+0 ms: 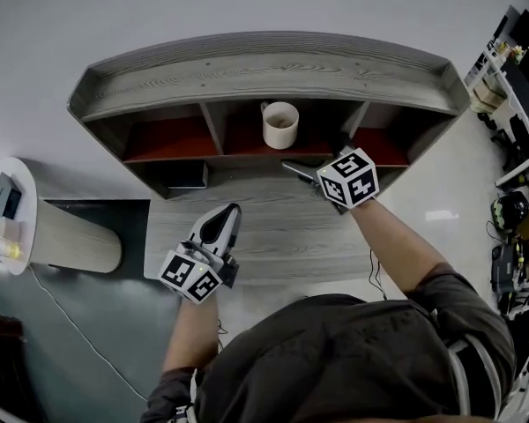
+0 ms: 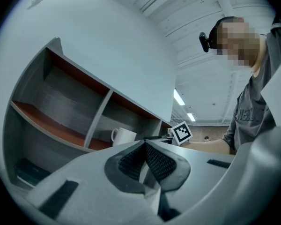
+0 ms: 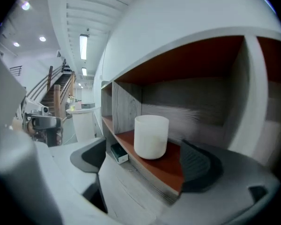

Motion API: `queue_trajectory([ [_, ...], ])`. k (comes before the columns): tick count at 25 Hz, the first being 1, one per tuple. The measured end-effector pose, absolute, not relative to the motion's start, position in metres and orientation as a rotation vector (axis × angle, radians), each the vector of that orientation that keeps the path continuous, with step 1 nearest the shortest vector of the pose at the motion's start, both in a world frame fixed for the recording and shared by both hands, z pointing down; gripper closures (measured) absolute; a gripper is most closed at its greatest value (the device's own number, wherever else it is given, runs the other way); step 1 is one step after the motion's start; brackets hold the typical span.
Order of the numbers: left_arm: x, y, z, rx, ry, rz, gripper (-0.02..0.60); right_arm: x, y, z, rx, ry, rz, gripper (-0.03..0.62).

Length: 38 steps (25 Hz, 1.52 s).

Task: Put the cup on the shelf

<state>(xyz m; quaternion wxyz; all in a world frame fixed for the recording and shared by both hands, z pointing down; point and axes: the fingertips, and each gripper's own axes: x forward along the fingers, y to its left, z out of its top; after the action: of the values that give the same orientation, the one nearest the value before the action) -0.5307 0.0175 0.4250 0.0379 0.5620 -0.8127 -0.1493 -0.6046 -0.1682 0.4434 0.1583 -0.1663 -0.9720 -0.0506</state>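
Note:
A white cup (image 1: 280,124) stands upright on the red board of the grey shelf unit (image 1: 264,69), in its middle compartment. My right gripper (image 1: 322,159) is open just in front of that compartment. In the right gripper view the cup (image 3: 151,136) stands beyond the spread jaws of the gripper (image 3: 143,165), and nothing touches it. My left gripper (image 1: 232,211) is shut and empty, low over the grey desk top (image 1: 282,227) to the left. In the left gripper view its pads (image 2: 152,158) meet, with the cup (image 2: 123,136) behind them on the shelf.
A small dark box (image 1: 187,176) lies in the lower compartment left of the cup, also seen in the right gripper view (image 3: 118,153). A round white side table (image 1: 26,227) with small items stands at far left. A cluttered rack (image 1: 511,104) fills the right edge.

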Motion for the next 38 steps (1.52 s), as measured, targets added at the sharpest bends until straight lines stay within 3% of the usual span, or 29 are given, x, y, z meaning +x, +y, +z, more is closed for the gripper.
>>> queue_trajectory([
  [15, -0.417, -0.171, 0.405, 2.181, -2.077, -0.407, 0.586, -0.387, -0.314, 0.412, -0.243, -2.914, -0.005, 0.295],
  [21, -0.327, -0.255, 0.398, 2.346, -1.859, -0.383, 0.586, -0.256, -0.382, 0.407, 0.005, -2.944, 0.040, 0.393],
  [30, -0.165, -0.349, 0.395, 2.553, -1.526, -0.333, 0.586, -0.040, -0.447, 0.404, 0.438, -2.921, 0.075, 0.485],
  [36, -0.061, -0.385, 0.409, 2.640, -1.363, -0.275, 0.586, 0.100, -0.469, 0.413, 0.739, -2.890, 0.120, 0.603],
  [38, -0.032, -0.391, 0.409, 2.662, -1.315, -0.264, 0.586, 0.138, -0.470, 0.414, 0.817, -2.878, 0.134, 0.603],
])
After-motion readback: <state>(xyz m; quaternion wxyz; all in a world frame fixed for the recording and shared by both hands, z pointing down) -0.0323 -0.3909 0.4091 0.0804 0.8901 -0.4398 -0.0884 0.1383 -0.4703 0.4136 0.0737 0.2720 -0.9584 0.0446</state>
